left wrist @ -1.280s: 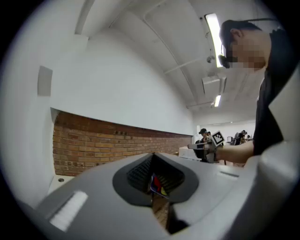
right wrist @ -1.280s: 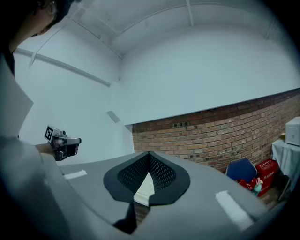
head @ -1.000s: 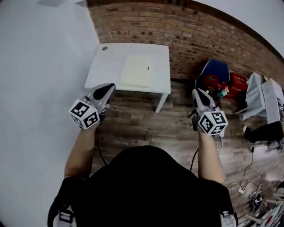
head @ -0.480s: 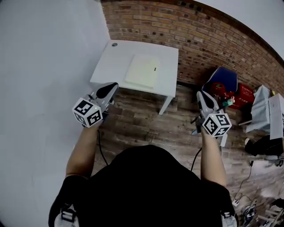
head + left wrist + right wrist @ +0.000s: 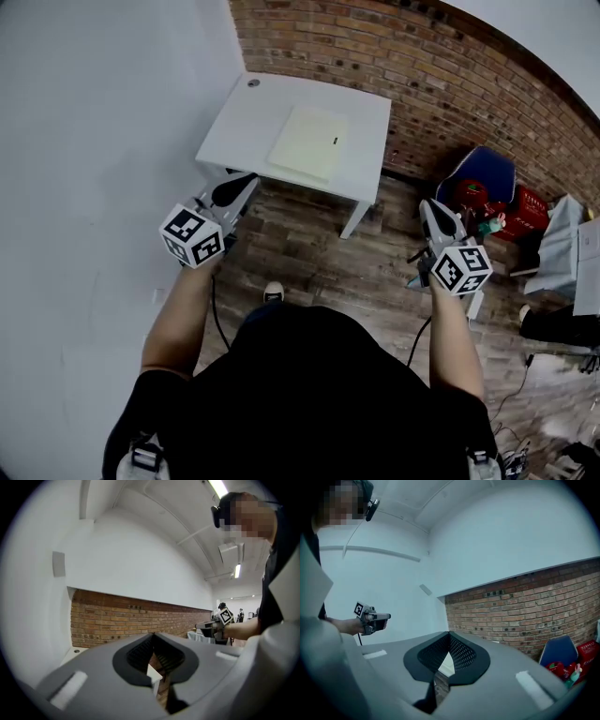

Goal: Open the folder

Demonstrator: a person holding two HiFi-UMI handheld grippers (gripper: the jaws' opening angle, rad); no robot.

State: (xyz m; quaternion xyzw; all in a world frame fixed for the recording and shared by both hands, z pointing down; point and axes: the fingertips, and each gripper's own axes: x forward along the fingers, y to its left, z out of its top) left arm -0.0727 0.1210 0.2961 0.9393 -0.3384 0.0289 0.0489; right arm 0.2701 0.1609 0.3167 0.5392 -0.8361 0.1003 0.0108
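The pale yellow folder [image 5: 307, 143] lies flat and closed on the white table [image 5: 242, 131], on the table's right half, with a small dark mark near its right edge. The table stands against a brick wall [image 5: 450, 75] on a wooden floor [image 5: 309, 244]. The 2 grippers are both off the table, on the person's side of it. The left hand-held gripper [image 5: 239, 180] is near the table's near-left corner, its jaws pressed together with nothing between them. The right hand-held gripper [image 5: 429, 206] is well to the right of the table, over the floor, its jaws likewise closed and empty. A blue chair [image 5: 487, 173] stands right of the table by the wall.
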